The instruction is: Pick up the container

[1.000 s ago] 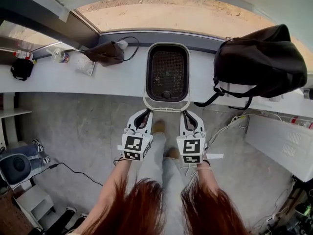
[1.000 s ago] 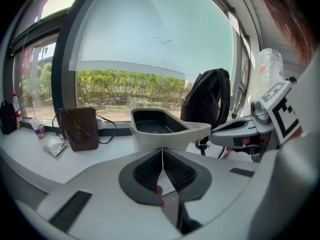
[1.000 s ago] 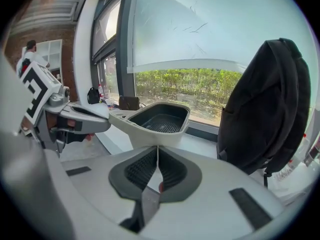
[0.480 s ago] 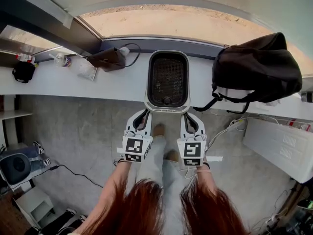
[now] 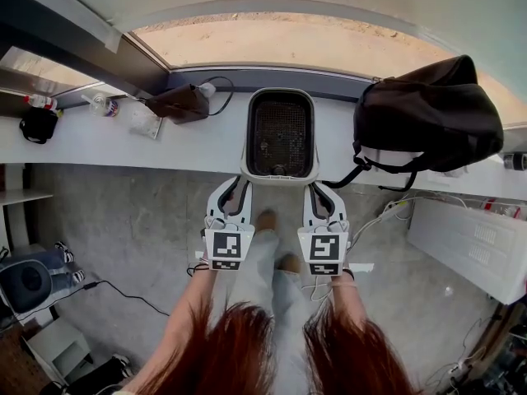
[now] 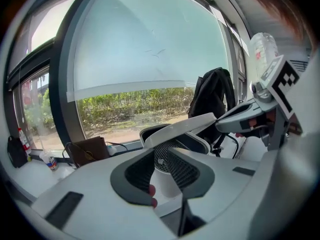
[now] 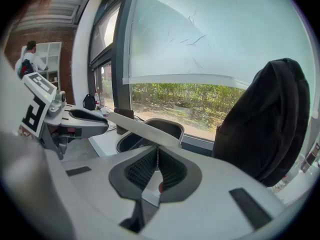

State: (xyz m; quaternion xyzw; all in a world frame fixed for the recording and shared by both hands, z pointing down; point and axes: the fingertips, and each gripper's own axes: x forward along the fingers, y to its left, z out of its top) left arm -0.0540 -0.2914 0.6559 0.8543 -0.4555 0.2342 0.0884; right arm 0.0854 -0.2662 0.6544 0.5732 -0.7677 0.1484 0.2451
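Observation:
The container (image 5: 280,134), a white tub with a dark mesh inside, stands on the white window ledge (image 5: 165,142). Its near lip juts over the ledge's front edge. My left gripper (image 5: 235,191) is at the left end of that lip. Its jaws are opening, and in the left gripper view the pads (image 6: 140,174) stand apart from the lip of the container (image 6: 197,144). My right gripper (image 5: 317,191) is at the right end. In the right gripper view its jaws (image 7: 157,156) are shut on the thin white lip of the container (image 7: 167,128).
A black backpack (image 5: 428,109) lies on the ledge just right of the container. A brown pouch with a cable (image 5: 177,101), a small bottle (image 5: 99,103) and a black item (image 5: 37,123) are to the left. A white crate (image 5: 478,241) stands on the floor at right.
The container now rests further back on the ledge, with less of it overhanging. The left gripper's jaws have parted from the lip. The right gripper keeps its hold.

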